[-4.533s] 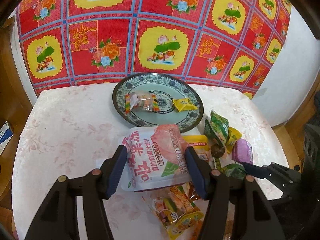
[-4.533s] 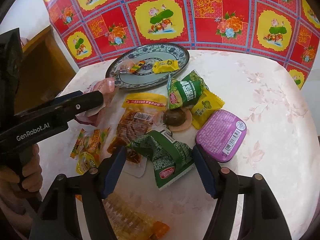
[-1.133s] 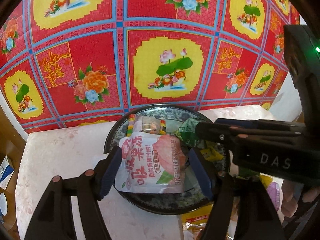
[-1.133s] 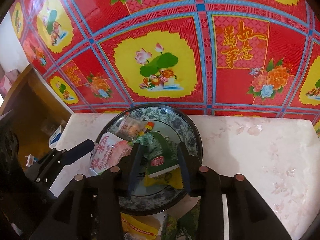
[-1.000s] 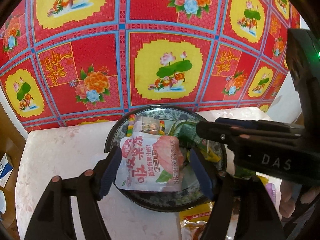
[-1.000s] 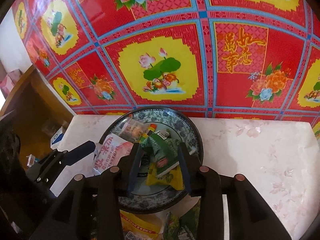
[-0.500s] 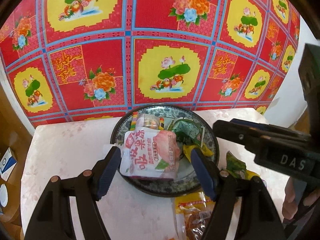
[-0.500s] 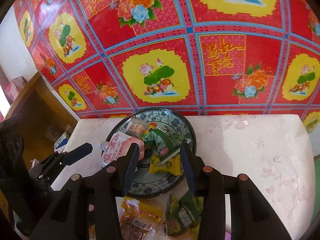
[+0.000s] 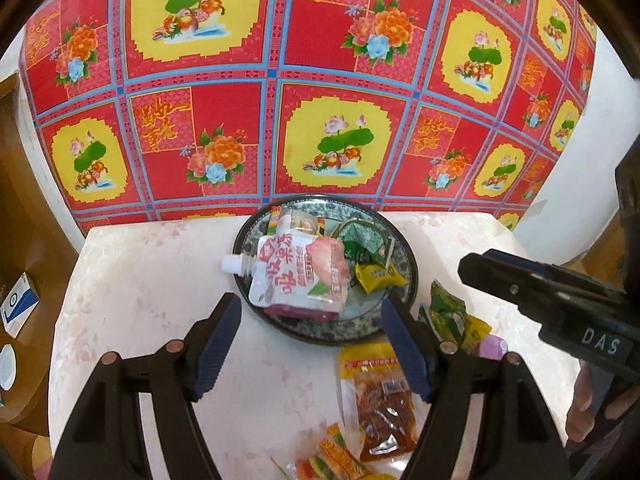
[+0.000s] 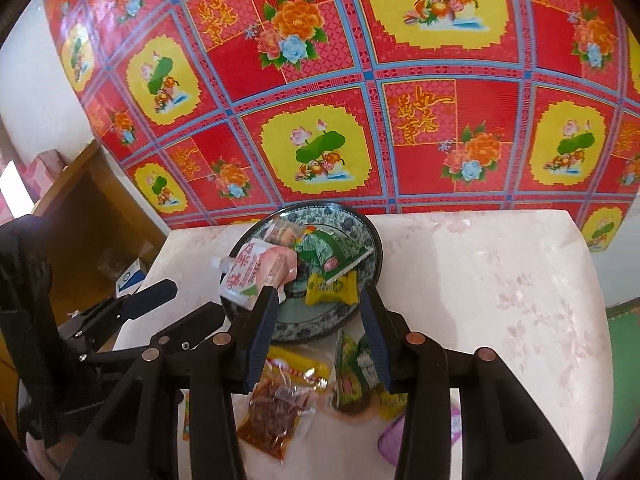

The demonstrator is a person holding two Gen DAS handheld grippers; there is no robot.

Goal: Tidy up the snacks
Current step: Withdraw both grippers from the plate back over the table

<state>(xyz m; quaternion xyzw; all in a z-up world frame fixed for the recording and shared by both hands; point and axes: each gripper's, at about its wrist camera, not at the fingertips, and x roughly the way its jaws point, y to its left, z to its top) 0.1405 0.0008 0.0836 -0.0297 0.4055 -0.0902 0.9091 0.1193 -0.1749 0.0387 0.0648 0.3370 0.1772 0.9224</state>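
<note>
Red-and-yellow lotus cloth (image 9: 332,80) hangs behind a pale flowered table (image 9: 152,280), and on it sits a blue-patterned plate (image 9: 408,256) by the far edge. Four snacks lie on the plate: a pink-and-white spouted jelly pouch (image 9: 298,276) with its spout poking over the left rim, a green packet (image 9: 362,242), a small yellow packet (image 9: 378,278) and a clear-wrapped sweet (image 9: 298,220) at the back. Both grippers hover short of the plate with nothing between their fingers: the left gripper (image 9: 312,344) has its jaws spread wide, the right gripper (image 10: 320,328) somewhat narrower but plainly apart. Loose on the table near the plate's front edge I count a yellow-topped dried-meat pack (image 9: 380,396), a green packet pile (image 9: 448,316) that looks like two packets, though I cannot be sure, a purple box (image 9: 494,348) mostly hidden, and some striped sweets (image 9: 332,458) at the bottom edge. The dried-meat pack lies almost straight below the right gripper's fingers, its long axis running toward the plate, so I'd judge the right hand nearer for it; a grasp across its narrow width would suit, then a short carry forward onto the plate.
</note>
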